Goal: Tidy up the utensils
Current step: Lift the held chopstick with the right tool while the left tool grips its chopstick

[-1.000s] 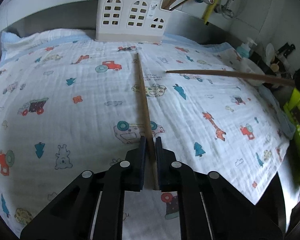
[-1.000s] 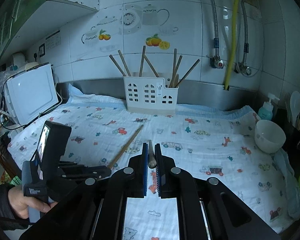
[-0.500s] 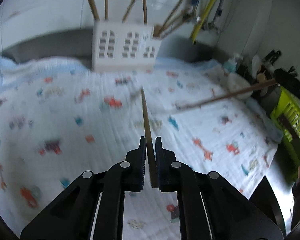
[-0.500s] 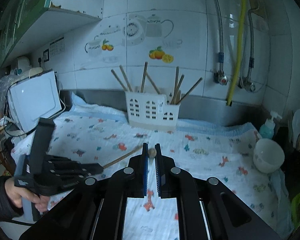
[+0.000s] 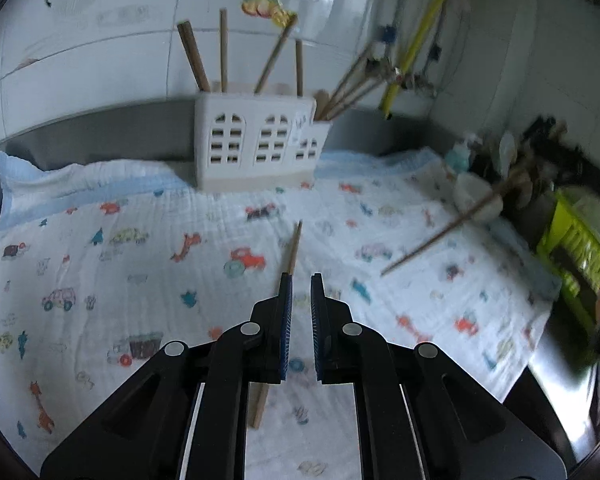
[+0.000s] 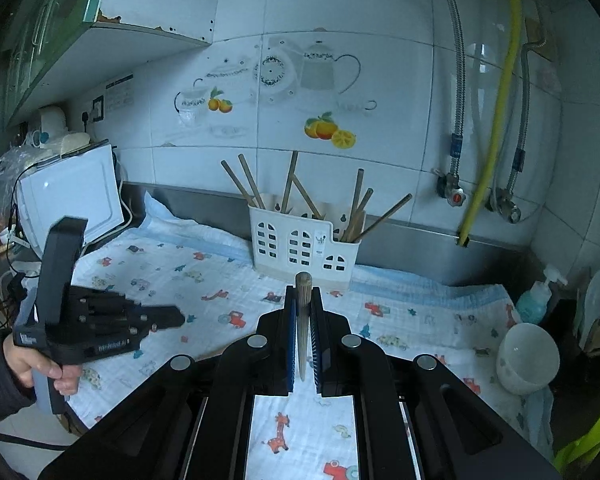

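A white house-shaped utensil holder (image 5: 256, 144) (image 6: 306, 244) stands at the back of the counter with several wooden chopsticks in it. My left gripper (image 5: 299, 280) is slightly open; one wooden chopstick (image 5: 292, 252) lies on the patterned cloth below it, partly hidden by the left finger. My right gripper (image 6: 303, 294) is shut on another wooden chopstick (image 6: 303, 304) and holds it in the air, pointing at the holder. That chopstick shows blurred in the left wrist view (image 5: 440, 236). The left gripper also shows at the left of the right wrist view (image 6: 100, 320).
A printed cloth (image 5: 100, 240) covers the counter. A white bowl (image 6: 526, 358) and a soap bottle (image 6: 534, 300) stand at the right. A white appliance (image 6: 68, 196) stands at the left. A green rack (image 5: 576, 240) stands beyond the right edge. Pipes (image 6: 496, 100) run down the tiled wall.
My left gripper has opened and let go of its chopstick, which now lies on the cloth, and has tilted up. My right gripper has lifted its chopstick toward the holder.
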Action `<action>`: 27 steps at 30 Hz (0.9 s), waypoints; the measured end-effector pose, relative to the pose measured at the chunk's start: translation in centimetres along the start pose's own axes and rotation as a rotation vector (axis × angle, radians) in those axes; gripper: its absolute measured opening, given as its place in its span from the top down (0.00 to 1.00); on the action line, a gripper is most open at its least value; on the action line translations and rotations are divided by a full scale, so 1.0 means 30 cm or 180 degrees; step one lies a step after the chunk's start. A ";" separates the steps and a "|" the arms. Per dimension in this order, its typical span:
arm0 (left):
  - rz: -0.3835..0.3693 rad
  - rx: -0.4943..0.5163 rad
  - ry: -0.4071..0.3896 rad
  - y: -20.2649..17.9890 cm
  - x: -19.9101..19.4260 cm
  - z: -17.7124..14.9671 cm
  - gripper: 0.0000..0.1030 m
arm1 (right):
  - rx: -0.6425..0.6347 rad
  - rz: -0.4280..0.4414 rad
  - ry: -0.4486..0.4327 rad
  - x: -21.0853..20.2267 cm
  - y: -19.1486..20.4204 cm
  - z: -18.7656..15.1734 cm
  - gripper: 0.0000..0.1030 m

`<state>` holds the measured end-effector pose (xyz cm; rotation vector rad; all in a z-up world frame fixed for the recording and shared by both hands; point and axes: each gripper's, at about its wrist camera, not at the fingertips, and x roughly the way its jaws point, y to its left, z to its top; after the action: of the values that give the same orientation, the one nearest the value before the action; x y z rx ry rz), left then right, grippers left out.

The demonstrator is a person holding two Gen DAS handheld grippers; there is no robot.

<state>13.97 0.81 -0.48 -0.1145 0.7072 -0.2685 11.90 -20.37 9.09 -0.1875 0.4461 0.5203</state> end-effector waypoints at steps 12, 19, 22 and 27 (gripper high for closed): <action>0.0192 0.0131 0.0505 0.050 0.118 -0.182 0.74 | -0.0041 0.0031 0.0033 0.025 0.020 -0.008 0.94; 0.0176 0.0213 0.0520 0.051 0.147 -0.215 0.76 | -0.0056 0.0032 0.0047 0.032 0.029 -0.008 0.94; 0.0279 0.0196 0.0533 0.058 0.150 -0.208 0.91 | -0.0053 0.0037 0.0040 0.032 0.031 -0.005 0.94; 0.0204 0.0053 0.0444 0.075 0.113 -0.169 0.92 | -0.0069 0.0055 -0.0029 0.017 0.037 0.021 0.94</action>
<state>13.59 1.94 -6.88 -0.0573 0.8455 -0.2223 11.93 -19.03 9.34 -0.2022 0.4336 0.5428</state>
